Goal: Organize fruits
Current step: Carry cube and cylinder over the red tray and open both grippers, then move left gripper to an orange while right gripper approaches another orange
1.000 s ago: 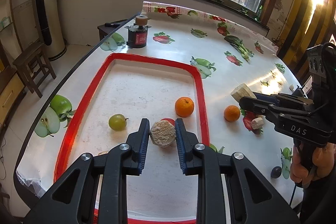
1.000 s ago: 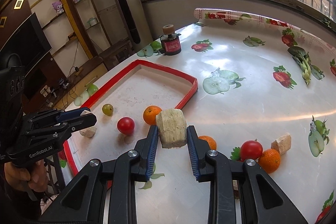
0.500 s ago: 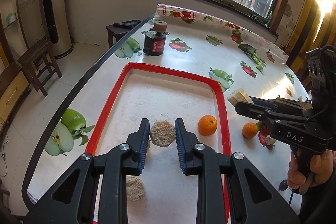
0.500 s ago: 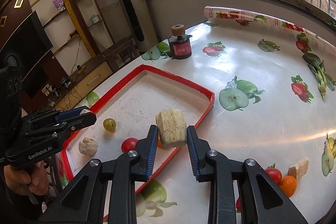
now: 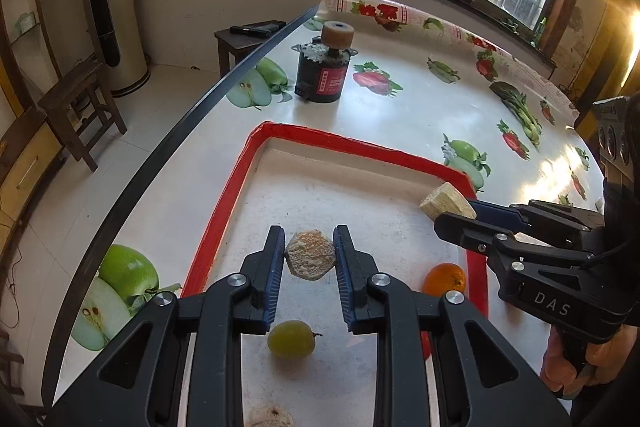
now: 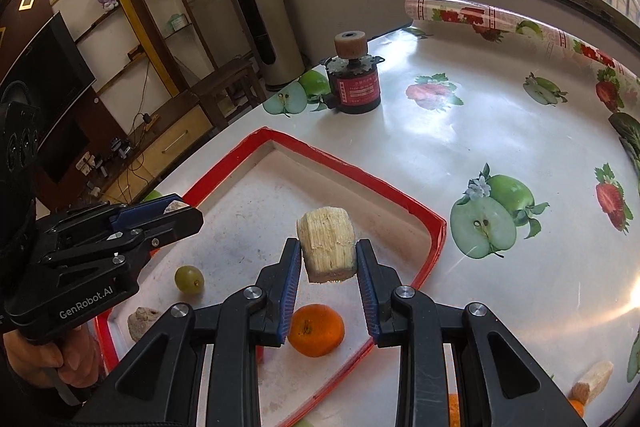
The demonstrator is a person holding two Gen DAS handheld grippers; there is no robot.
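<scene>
**Two pale chunks being carried over the red tray**

The round, crumbly pale chunk (image 5: 310,255) is sitting clamped between the blue pads of the left gripper (image 5: 310,259), touching both, and is hanging above the tray floor rather than resting on it. The ribbed, squarish pale chunk (image 6: 327,250) is being pinched the same way by the right gripper (image 6: 328,263), with most of its body sticking out beyond the fingertips. Both are hovering inside the rim of the red-edged tray (image 5: 224,203).

Below and behind the left fingers, a green grape (image 5: 291,339) is lying on the tray floor; an orange (image 6: 316,330) is lying below the right fingers, slightly toward their left pad. Another rough pale lump (image 6: 143,321) is resting near the tray's near-left edge. Beyond the fingertips, past the far rim, a dark motor with a red label (image 6: 354,87) is standing on the fruit-print tablecloth (image 6: 500,131).

To do this step well, I judge each chunk should be lowered onto open floor ahead of the fingertips, clear of grape and orange, and let go only once it is touching down. The right piece is being held near its base, so tilting could let it slip. The two grippers are working close together; lowering one at a time is probably safer.
</scene>
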